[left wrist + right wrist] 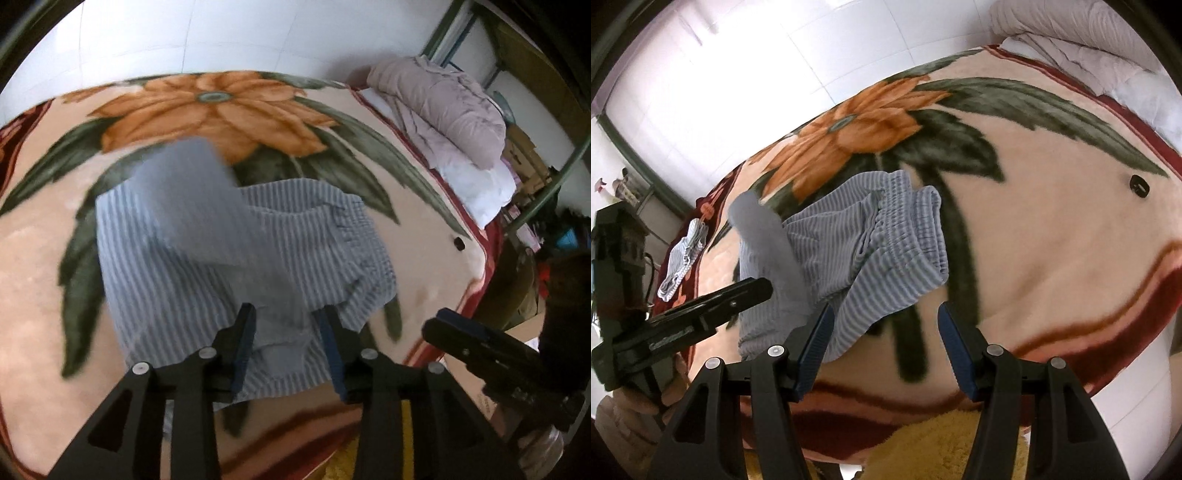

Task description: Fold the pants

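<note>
Blue-grey striped pants [314,236] lie bunched on a floral blanket [424,266], elastic waistband to the right. One blurred pant part [184,184] hangs in the air over the rest, with no pad touching it. My left gripper [286,314] hovers over the near edge of the pants with its jaws apart, cloth under them but not pinched. In the right wrist view the pants [849,240] sit left of centre, and my right gripper [886,310] is open just in front of their near edge. The left gripper [753,288] reaches in from the left there.
A pink quilt [443,99] and white pillow [480,184] lie at the bed's right end by a green frame [554,177]. A small black object [1138,186] rests on the blanket. Another striped garment [683,258] lies far left. Yellow fuzzy cloth [942,443] is below me.
</note>
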